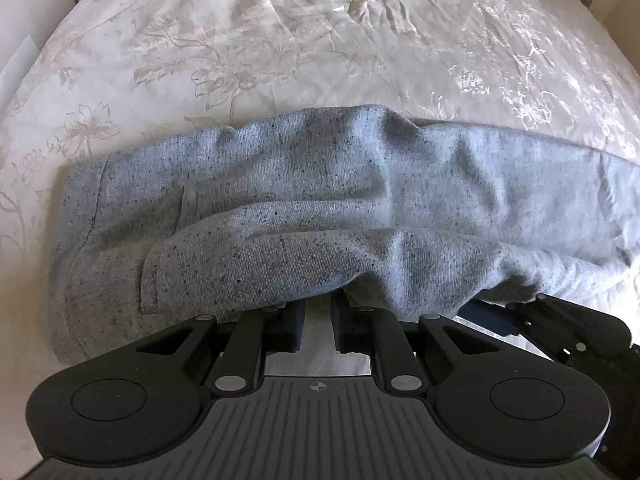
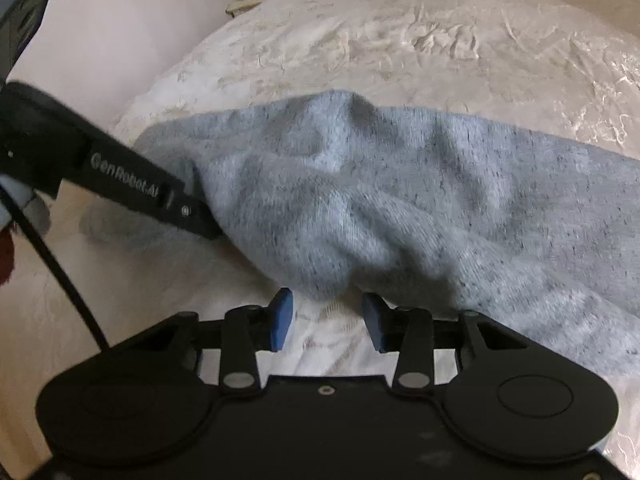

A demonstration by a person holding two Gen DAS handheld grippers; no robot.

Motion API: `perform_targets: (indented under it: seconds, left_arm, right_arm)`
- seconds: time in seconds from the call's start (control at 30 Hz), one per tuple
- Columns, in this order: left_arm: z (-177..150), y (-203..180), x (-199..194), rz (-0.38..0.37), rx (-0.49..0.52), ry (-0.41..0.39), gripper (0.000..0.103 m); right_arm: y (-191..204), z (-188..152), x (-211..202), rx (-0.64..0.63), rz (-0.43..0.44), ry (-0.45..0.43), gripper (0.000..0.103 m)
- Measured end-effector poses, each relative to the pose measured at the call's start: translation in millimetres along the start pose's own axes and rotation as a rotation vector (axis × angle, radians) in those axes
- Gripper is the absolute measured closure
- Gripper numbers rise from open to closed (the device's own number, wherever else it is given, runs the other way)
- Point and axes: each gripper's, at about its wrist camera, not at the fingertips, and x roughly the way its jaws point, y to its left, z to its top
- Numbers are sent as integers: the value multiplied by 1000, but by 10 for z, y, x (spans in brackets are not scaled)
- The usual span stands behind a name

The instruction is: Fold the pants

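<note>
The pants (image 1: 304,208) lie across the near part of the bed (image 1: 280,40), a grey fleece-like knit flecked with dark specks, bunched into soft ridges and hollows rather than spread flat. One end, at the left of the left wrist view, shows a stitched hem band; the rest trails off to the right.

By the look of it the cloth is light, limp and thick, with no stiffness of its own: it should drape and sag from wherever it is lifted, and a single layer could slip out of a stack. The knit surface looks grippy rather than slick, and nothing about it seems fragile. The surest hold is probably on a folded edge or on the hem band, pinching all layers together, with the 2 holds well apart so the span hangs straight.

The left gripper (image 1: 318,312) has its jaws drawn close, and the near edge of the cloth rides over their tips; it appears to pinch that edge, though the bite itself is hidden under the fabric. The right gripper (image 2: 328,320) stands with jaws spread, its blue pads (image 2: 282,318) bare and the cloth edge just beyond them, not pressed.

The bedspread is pale, glossy and embossed with a floral pattern, wrinkled in places.
</note>
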Motion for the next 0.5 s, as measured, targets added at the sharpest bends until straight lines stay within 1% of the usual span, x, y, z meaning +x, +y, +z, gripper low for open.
perform_targets:
  seconds: [0.03, 0.07, 0.17, 0.27, 0.33, 0.37, 0.43, 0.5]
  left_arm:
    - [11, 6, 3, -3, -2, 1, 88]
    - [17, 6, 7, -4, -4, 3, 88]
    - [33, 26, 9, -17, -7, 7, 88]
    - [1, 60, -53, -43, -15, 24, 88]
    - [-90, 87, -143, -53, -7, 27, 88]
    - [-164, 102, -189, -43, 0, 34, 88]
    - [-305, 133, -255, -25, 1, 44, 88]
    - [-457, 157, -294, -14, -11, 60, 88]
  right_arm:
    - [-7, 21, -17, 0, 18, -12, 89]
    - [-10, 45, -49, 3, 25, -24, 98]
    - [18, 123, -217, -4, 59, -39, 99]
    - [96, 195, -473, -54, 91, -15, 100]
    - [175, 159, -598, -83, 125, 39, 100]
    - [210, 121, -644, -100, 134, 68, 100]
    - [259, 22, -658, -118, 142, 131, 100]
    - [270, -103, -620, -109, 149, 187, 100]
